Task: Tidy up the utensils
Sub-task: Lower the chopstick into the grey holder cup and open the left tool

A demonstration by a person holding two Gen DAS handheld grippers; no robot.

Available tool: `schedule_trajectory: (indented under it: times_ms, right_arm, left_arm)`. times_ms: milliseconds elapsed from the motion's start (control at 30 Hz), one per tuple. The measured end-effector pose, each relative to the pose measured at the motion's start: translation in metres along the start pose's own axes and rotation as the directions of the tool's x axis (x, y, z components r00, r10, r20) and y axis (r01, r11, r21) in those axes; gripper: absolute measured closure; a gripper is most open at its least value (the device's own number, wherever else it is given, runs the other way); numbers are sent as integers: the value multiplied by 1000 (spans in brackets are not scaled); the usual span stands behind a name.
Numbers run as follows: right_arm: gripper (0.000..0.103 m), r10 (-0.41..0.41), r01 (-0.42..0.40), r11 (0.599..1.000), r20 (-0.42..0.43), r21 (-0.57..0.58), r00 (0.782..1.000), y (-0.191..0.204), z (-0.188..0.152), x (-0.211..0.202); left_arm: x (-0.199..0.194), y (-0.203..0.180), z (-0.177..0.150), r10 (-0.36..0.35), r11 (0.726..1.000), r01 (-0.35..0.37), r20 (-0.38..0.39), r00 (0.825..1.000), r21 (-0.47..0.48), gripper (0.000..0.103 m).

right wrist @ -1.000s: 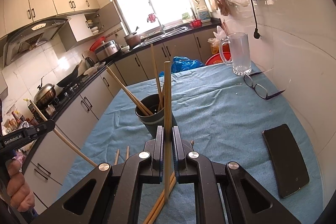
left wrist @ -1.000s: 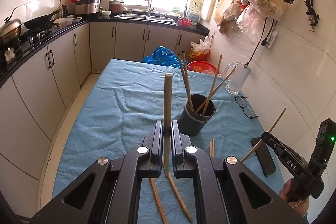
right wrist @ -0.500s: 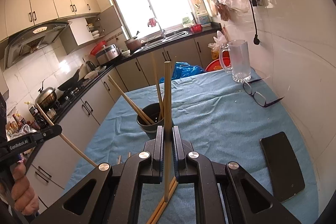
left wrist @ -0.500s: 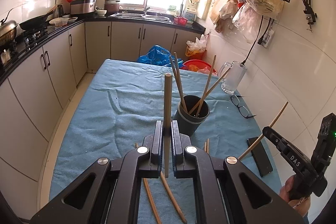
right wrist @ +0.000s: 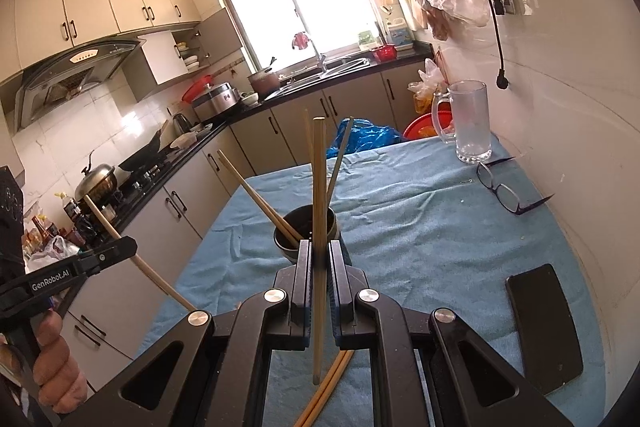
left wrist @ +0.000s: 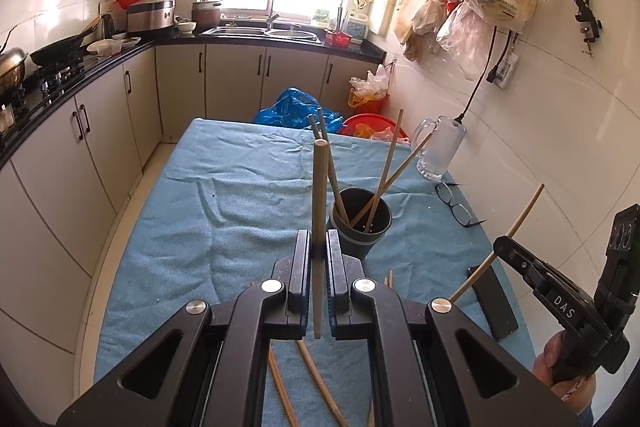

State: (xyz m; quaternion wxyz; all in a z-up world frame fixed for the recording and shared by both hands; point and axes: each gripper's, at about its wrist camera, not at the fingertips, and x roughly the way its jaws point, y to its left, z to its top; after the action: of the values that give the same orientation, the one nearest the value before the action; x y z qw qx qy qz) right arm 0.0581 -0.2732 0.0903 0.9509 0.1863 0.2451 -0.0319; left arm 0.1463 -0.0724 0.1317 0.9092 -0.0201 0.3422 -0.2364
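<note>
Chopsticks sit clamped in both hand-held tools. The left gripper (left wrist: 319, 255) is closed on a chopstick (left wrist: 319, 211) that stands nearly upright between its jaws, its lower tip hanging free above the blue tablecloth (left wrist: 240, 195). The right gripper (right wrist: 319, 259) pinches a second chopstick (right wrist: 319, 227) in the same way, with the long axis running straight up and down.

From the left wrist view, the dark holder cup (left wrist: 360, 227) stands just ahead and a little to the right of the jaws, already holding several chopsticks that lean outward against its rim. From the right wrist view the same cup (right wrist: 306, 227) lies straight ahead, almost in line with the held stick, whose shaft crosses in front of the opening. Neither held stick is over the mouth yet; both look to be short of it and raised.

Judging by these views, the right tool seems better lined up, needing mainly a forward carry and a lowering, while the left one must also shift rightward. The leaning sticks in the cup narrow the free opening, so an entry near the front rim looks safest.

Loose chopsticks (left wrist: 316, 383) lie on the cloth below the left jaws, and another pair (right wrist: 324, 387) lies below the right jaws.
</note>
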Motion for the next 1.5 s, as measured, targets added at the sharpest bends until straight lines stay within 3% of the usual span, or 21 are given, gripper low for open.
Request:
schedule_trajectory:
  times_ms: [733, 1167, 1500]
  right_arm:
    - [95, 40, -39, 999, 37, -12, 999, 7, 40, -4]
    - [95, 33, -32, 999, 105, -16, 994, 18, 81, -2]
    - [95, 22, -24, 1000, 142, 11, 990, 23, 112, 19]
  left_arm:
    - [-7, -14, 33, 6, 1000, -7, 41, 999, 29, 97]
    - [-9, -21, 80, -8, 1000, 6, 95, 995, 23, 97]
    - [11, -29, 117, -35, 999, 35, 127, 991, 4, 97]
